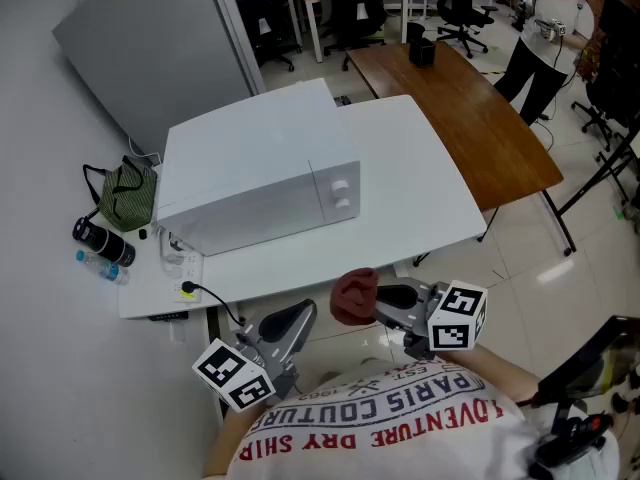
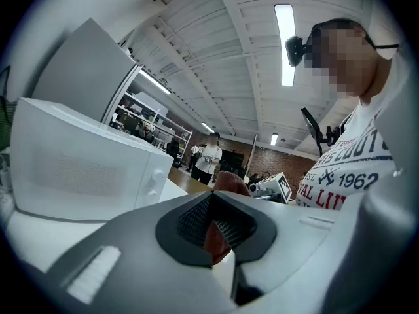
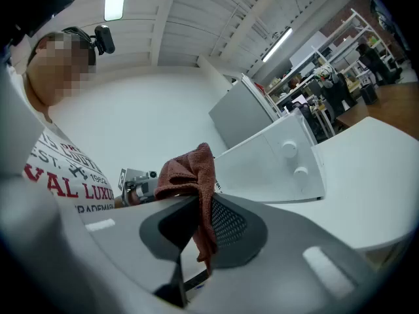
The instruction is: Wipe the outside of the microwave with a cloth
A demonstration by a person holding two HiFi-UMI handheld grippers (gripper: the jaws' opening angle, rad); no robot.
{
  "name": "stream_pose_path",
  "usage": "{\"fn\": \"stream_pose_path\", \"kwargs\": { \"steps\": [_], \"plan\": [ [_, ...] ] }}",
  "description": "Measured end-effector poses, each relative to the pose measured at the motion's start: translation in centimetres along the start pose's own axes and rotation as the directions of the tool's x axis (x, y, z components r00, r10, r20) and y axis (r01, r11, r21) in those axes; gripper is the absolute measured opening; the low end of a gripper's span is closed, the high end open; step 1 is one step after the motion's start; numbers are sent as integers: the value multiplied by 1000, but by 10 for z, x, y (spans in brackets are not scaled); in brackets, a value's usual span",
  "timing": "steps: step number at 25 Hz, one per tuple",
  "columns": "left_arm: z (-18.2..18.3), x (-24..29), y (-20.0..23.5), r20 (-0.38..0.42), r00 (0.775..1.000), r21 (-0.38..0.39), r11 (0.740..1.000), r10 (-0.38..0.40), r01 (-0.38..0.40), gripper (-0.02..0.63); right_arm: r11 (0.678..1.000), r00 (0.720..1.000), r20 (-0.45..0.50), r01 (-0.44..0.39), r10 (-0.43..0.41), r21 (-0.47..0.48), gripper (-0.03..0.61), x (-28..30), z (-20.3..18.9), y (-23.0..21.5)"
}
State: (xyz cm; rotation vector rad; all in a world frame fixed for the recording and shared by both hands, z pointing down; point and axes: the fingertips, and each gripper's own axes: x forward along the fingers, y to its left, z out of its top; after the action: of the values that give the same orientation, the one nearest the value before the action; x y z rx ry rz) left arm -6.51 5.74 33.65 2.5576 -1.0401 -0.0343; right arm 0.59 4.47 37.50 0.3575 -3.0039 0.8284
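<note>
The white microwave (image 1: 260,183) stands on a white table (image 1: 420,168), its door and two knobs facing the table's front edge. In front of that edge my right gripper (image 1: 385,298) is shut on a reddish-brown cloth (image 1: 353,296). In the right gripper view the cloth (image 3: 190,172) bunches above the jaws and hangs down between them, with the microwave (image 3: 275,162) beyond. My left gripper (image 1: 300,318) is lower left of the cloth, jaws together and nothing in them. The left gripper view shows the microwave (image 2: 78,169) to the left and the cloth (image 2: 229,182) past the fingertips.
A green bag (image 1: 128,196), a black flask (image 1: 100,240), a water bottle (image 1: 100,266) and a power strip (image 1: 180,263) lie at the table's left end. A wooden table (image 1: 470,108) adjoins on the right. A grey cabinet (image 1: 150,38) stands behind; a person (image 1: 545,38) stands far right.
</note>
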Motion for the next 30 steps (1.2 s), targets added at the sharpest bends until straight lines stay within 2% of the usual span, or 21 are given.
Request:
{"fn": "stream_pose_path", "kwargs": {
  "steps": [5, 8, 14, 18, 23, 30],
  "plan": [
    [1, 3, 7, 9, 1000, 1, 1000, 30, -30, 5, 1000, 1000, 11, 0, 0, 2, 37, 1, 4, -11],
    [3, -6, 17, 16, 999, -1, 999, 47, -47, 5, 999, 999, 31, 32, -32, -4, 37, 11, 6, -16],
    [14, -27, 43, 18, 1000, 3, 1000, 15, -15, 5, 997, 997, 46, 71, -70, -15, 37, 46, 13, -12],
    [28, -48, 67, 21, 1000, 13, 1000, -10, 10, 5, 995, 994, 62, 90, -88, -31, 37, 79, 19, -4],
    [37, -82, 97, 26, 999, 13, 999, -30, 29, 5, 991, 995, 44, 96, -92, -96, 37, 135, 20, 12],
    [39, -141, 143, 54, 998, -6, 1000, 24, -24, 5, 986, 999, 16, 43, -41, -160, 37, 222, 23, 31]
  ]
}}
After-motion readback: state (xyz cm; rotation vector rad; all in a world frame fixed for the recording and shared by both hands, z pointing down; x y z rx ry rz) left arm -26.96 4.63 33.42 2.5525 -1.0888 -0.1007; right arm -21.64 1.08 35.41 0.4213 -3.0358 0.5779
